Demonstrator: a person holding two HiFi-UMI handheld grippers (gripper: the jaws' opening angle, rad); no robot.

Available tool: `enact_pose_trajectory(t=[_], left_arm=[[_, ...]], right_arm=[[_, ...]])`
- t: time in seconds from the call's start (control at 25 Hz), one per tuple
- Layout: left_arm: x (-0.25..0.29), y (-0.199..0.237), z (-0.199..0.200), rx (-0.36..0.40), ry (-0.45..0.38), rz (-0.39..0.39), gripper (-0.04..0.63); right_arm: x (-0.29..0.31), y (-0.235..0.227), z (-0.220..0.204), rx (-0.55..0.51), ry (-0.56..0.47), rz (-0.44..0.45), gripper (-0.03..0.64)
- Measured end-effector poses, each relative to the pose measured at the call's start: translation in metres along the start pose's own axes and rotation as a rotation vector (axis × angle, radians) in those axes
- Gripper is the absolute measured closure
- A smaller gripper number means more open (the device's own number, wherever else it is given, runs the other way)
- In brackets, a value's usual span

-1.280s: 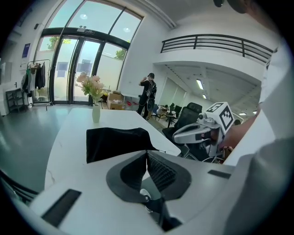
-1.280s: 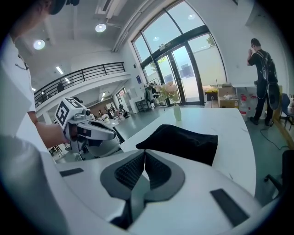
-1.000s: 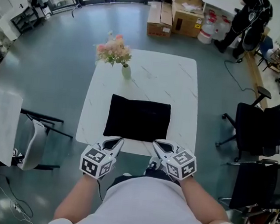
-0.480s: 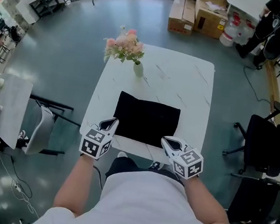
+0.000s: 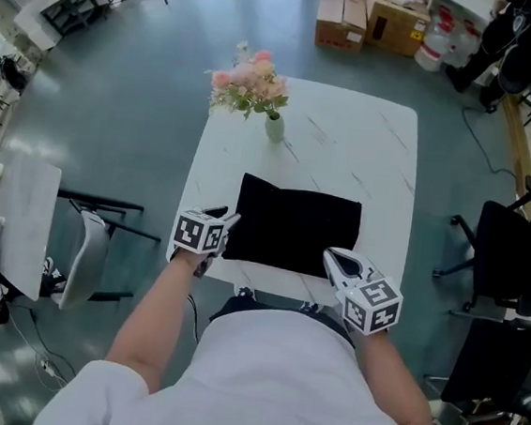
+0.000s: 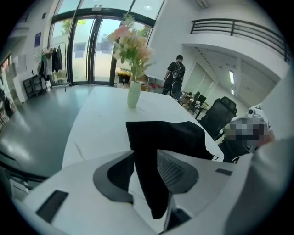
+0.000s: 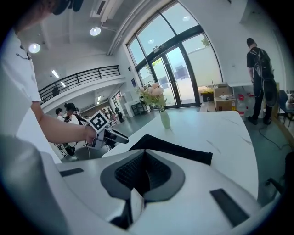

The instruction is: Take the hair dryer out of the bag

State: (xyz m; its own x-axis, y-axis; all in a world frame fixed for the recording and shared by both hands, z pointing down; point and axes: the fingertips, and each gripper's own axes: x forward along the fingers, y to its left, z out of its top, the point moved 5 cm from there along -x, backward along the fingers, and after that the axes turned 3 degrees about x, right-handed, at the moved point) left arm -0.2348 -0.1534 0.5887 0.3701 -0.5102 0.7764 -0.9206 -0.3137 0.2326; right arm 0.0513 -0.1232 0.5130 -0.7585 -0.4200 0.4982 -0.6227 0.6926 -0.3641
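A flat black bag point(image 5: 297, 229) lies on the white table point(image 5: 384, 163), near its front edge. No hair dryer shows. My left gripper point(image 5: 230, 220) is at the bag's near left corner. Its jaws have just been opening and stand apart, with the bag's point(image 6: 170, 135) black cloth in the gap of that gripper point(image 6: 145, 153), the pads not pressing on it. My right gripper point(image 5: 332, 255) hovers at the bag's front edge towards the right, shut with nothing in it. In the right gripper view its jaws point(image 7: 144, 153) meet below the bag point(image 7: 174, 149), and the left gripper point(image 7: 124, 137) shows at the left.
A pale vase of pink flowers point(image 5: 273, 123) stands behind the bag at the far left of the table. A grey chair point(image 5: 81, 258) is left of the table, black office chairs point(image 5: 510, 261) on the right. Cardboard boxes point(image 5: 371, 15) and a standing person point(image 7: 257, 69) are beyond.
My left gripper has gone forward and down to the bag's near left corner, and its jaws have opened. The right gripper has edged up to the bag's front edge, still shut.
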Motion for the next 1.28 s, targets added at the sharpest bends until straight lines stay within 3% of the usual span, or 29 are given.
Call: enact_pose_trajectory(t=[0.12, 0.28, 0.48, 0.56, 0.6, 0.76, 0.92, 1.12, 1.28], left_arm=[[0.017, 0.015, -0.010, -0.083, 0.034, -0.065, 0.440], [0.036, 0.019, -0.024, -0.181, 0.085, -0.216, 0.428], [0.044, 0.016, -0.033, -0.143, 0.101, -0.274, 0.446], [0.045, 0.016, -0.034, -0.102, 0.108, -0.265, 0.555], [0.046, 0.017, -0.035, -0.073, 0.120, -0.251, 0.566], [0.045, 0.023, -0.040, 0.037, 0.183, -0.203, 0.569], [0.035, 0.037, -0.044, 0.036, 0.191, -0.181, 0.569], [0.027, 0.065, -0.056, 0.041, 0.217, -0.070, 0.569], [0.021, 0.071, -0.058, 0.078, 0.169, -0.006, 0.566]], right_arm=[[0.003, 0.005, -0.002, 0.026, 0.003, -0.046, 0.601], [0.007, 0.008, -0.003, 0.067, -0.006, -0.103, 0.601], [0.005, 0.012, -0.006, 0.107, -0.014, -0.157, 0.601], [0.005, 0.014, -0.009, 0.111, -0.003, -0.170, 0.601], [0.005, 0.014, -0.010, 0.112, 0.002, -0.175, 0.601], [0.009, 0.016, -0.016, 0.115, 0.020, -0.185, 0.601], [0.019, 0.018, -0.020, 0.114, 0.037, -0.174, 0.601], [0.022, 0.017, -0.024, 0.106, 0.058, -0.170, 0.601], [0.019, 0.008, -0.026, 0.113, 0.060, -0.182, 0.601]])
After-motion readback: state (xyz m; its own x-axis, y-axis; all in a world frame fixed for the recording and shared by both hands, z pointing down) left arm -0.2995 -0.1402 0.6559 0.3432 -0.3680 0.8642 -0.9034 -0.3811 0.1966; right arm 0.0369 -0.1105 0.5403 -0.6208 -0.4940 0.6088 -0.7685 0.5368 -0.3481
